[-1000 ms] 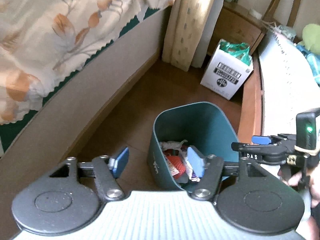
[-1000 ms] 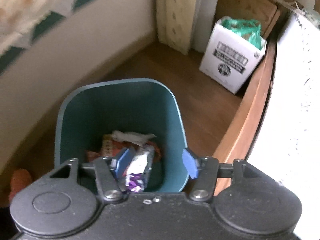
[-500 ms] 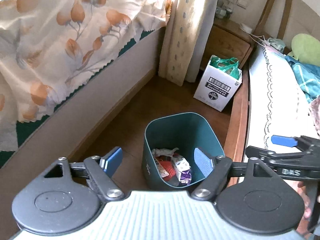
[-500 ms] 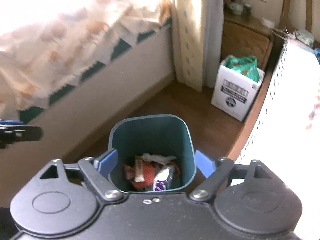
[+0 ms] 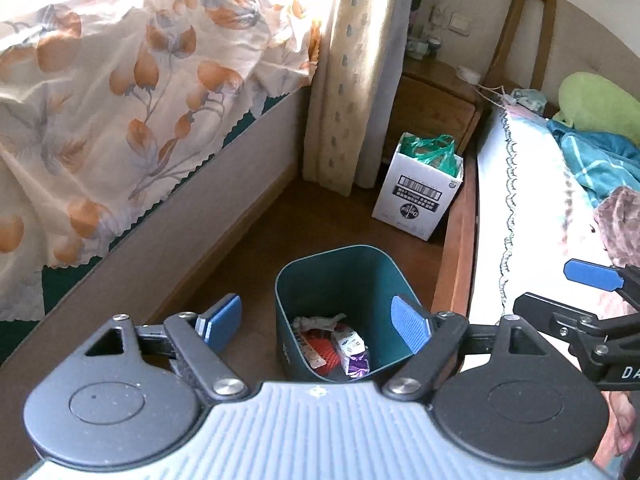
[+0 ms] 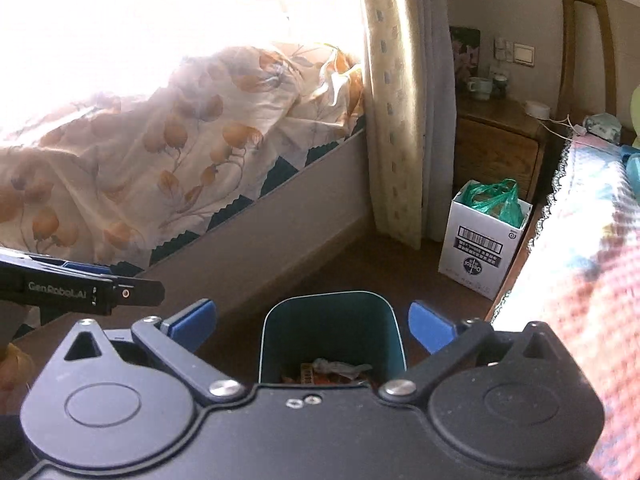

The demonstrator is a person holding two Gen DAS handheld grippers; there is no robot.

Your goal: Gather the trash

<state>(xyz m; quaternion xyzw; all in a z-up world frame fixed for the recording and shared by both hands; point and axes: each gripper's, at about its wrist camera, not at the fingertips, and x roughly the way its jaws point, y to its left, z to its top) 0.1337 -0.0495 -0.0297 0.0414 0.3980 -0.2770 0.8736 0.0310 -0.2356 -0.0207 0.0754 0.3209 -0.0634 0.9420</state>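
The bin [image 5: 344,280] sits below and ahead of your fingers, framed between both pairs, wrappers [image 5: 334,346] lying in its bottom. Your right gripper [image 6: 312,322] is spreading wide with nothing between its pads; your left gripper [image 5: 316,322] is opening too, empty.

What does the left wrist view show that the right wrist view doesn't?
Only left wrist: the purple wrapper in the bin, a green pillow, the right gripper's blue pad. Only right wrist: a mug on the nightstand, the left gripper's black side. Both: the teal bin, the white box with its green bag, and the floral quilt.
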